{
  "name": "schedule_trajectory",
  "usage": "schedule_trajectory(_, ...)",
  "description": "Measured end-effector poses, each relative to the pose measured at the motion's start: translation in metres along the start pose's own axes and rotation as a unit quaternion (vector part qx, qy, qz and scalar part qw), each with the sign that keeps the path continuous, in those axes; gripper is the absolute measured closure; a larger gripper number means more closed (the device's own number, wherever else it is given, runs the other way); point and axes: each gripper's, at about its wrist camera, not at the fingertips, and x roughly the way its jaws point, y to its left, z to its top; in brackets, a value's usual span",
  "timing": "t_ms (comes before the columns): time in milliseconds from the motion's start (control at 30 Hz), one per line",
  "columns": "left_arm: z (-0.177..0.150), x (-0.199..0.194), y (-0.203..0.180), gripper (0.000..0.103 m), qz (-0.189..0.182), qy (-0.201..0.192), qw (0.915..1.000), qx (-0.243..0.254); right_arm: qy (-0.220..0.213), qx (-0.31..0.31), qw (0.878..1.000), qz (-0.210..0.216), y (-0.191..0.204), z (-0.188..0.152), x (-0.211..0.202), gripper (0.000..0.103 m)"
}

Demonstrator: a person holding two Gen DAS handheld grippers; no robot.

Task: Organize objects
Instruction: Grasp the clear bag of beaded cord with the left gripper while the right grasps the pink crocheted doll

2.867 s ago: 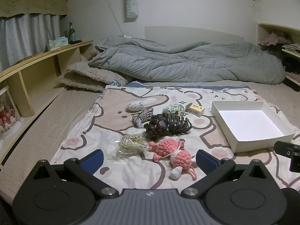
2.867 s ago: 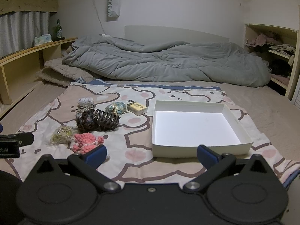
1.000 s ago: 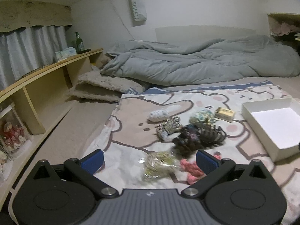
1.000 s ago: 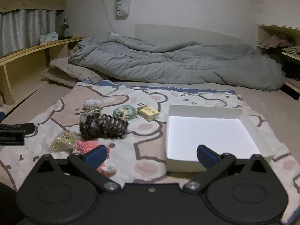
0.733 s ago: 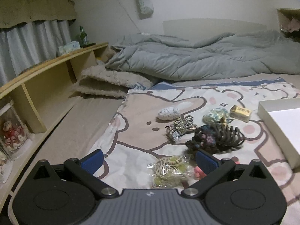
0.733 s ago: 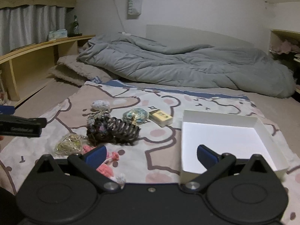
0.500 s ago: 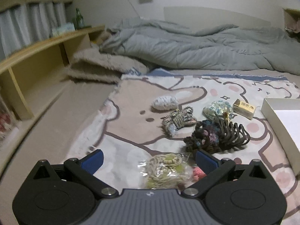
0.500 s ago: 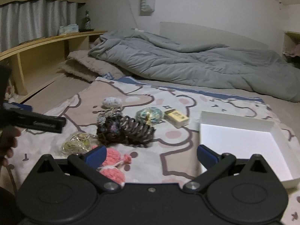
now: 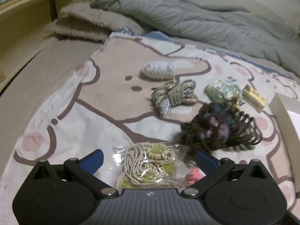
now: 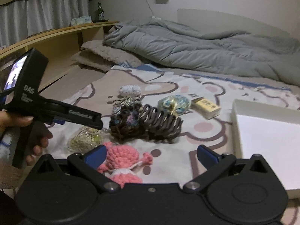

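Since the white box [image 10: 266, 135] lay empty right of our spread right gripper [image 10: 151, 154], nothing was sorted yet; our left gripper [image 9: 149, 158], fingers apart, straddled the bagged bead cord [image 9: 148, 161], ungrasped.

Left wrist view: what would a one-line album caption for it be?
Open left gripper poised over a clear bag of beaded cord, with yarn bundles and a dark claw clip on the bear-print blanket.

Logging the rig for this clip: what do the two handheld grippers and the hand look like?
Both grippers, left and right, share matte black bodies, round pivot discs, silver screws and blue finger pads. From the side, the left has a small lit screen, white lettering, and a bare hand.
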Motion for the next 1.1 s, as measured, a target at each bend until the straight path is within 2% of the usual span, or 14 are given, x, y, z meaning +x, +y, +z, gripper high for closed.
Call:
schedule_trajectory(167,-0.007,0.021,0.003,0.001,-0.021,0.037,0.9991,-0.003,0.008,-0.010,1.000,0.011,0.005,-0.013,0.021,0.000)
schedule_trajectory(267,-0.011,0.031,0.005,0.001,-0.024,0.051,0.9983,-0.012,-0.005,-0.003,1.000,0.009,0.007,-0.024,0.028,0.000)
schedule_trajectory(400,-0.013,0.037,0.008,0.000,-0.024,0.050,0.9981,-0.026,0.035,-0.010,0.999,0.003,0.010,-0.030,0.042,0.000)
schedule_trajectory(467,-0.014,0.038,0.007,0.000,-0.020,0.050,0.9983,-0.020,0.054,-0.001,0.998,0.012,0.009,-0.032,0.047,0.001)
schedule_trajectory(533,-0.014,0.040,0.006,0.000,-0.018,0.053,0.9982,-0.019,0.062,0.010,0.997,0.038,0.008,-0.034,0.049,0.013)
schedule_trajectory(600,-0.014,0.041,0.007,0.000,-0.020,0.057,0.9979,-0.024,0.086,0.021,0.995,0.055,0.008,-0.035,0.055,0.020)
schedule_trajectory(667,-0.014,0.043,0.008,0.000,-0.022,0.057,0.9977,-0.028,0.101,0.017,0.993,0.055,0.011,-0.037,0.060,0.019)
schedule_trajectory(767,-0.013,0.043,0.008,0.000,-0.024,0.054,0.9979,-0.026,0.099,-0.004,0.994,0.051,0.019,-0.037,0.054,0.024)
schedule_trajectory(800,-0.013,0.043,0.007,0.000,-0.025,0.053,0.9980,-0.024,0.095,-0.011,0.994,0.048,0.021,-0.036,0.051,0.030)
schedule_trajectory(833,-0.013,0.043,0.006,0.000,-0.022,0.054,0.9981,-0.020,0.089,-0.016,0.995,0.046,0.021,-0.035,0.046,0.045)
schedule_trajectory(900,-0.016,0.044,0.000,0.001,-0.010,0.051,0.9986,-0.005,0.082,-0.013,0.995,0.050,0.019,-0.033,0.036,0.051)
schedule_trajectory(967,-0.019,0.042,-0.007,0.004,-0.001,0.044,0.9990,0.011,0.085,-0.001,0.995,0.060,0.013,-0.035,0.028,0.056)
schedule_trajectory(1100,-0.019,0.038,-0.010,0.016,0.003,0.037,0.9991,0.019,0.089,0.012,0.994,0.060,0.007,-0.038,0.008,0.057)
